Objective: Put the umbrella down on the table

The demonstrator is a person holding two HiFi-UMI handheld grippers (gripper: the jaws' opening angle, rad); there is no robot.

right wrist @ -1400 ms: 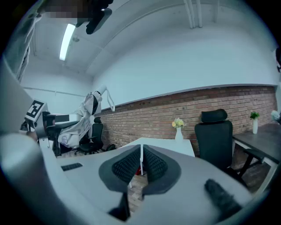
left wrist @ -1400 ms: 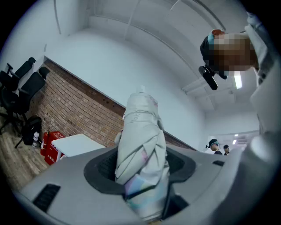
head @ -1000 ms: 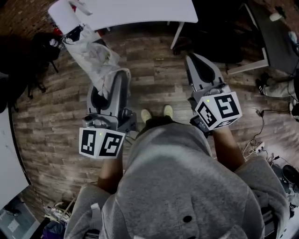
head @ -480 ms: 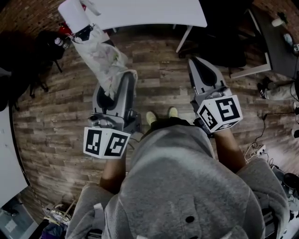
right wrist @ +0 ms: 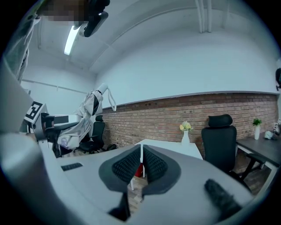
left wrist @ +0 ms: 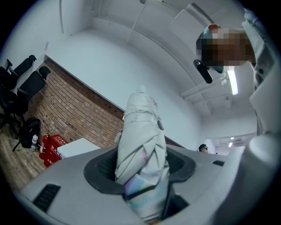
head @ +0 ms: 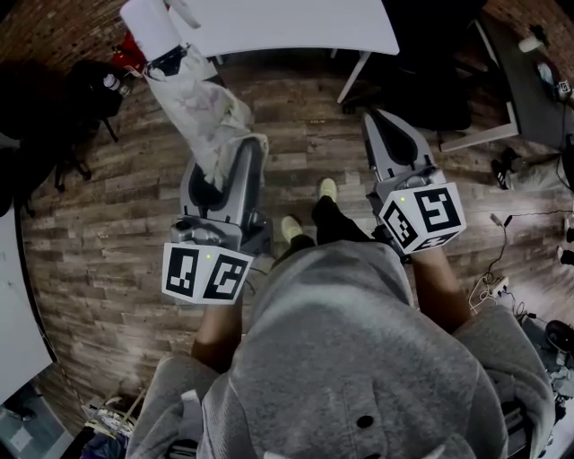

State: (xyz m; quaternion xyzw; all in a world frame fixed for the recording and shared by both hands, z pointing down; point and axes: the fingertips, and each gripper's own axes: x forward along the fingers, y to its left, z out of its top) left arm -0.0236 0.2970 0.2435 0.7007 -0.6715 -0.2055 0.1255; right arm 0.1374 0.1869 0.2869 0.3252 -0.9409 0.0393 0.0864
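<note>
Ahead of you stands the white desk. Your left tool grips the folded umbrella above the floor, its long axis aimed forward at the desk's left corner. Your right tool is closed and empty.

umbrella base hidden in left tool, table cut off
</note>
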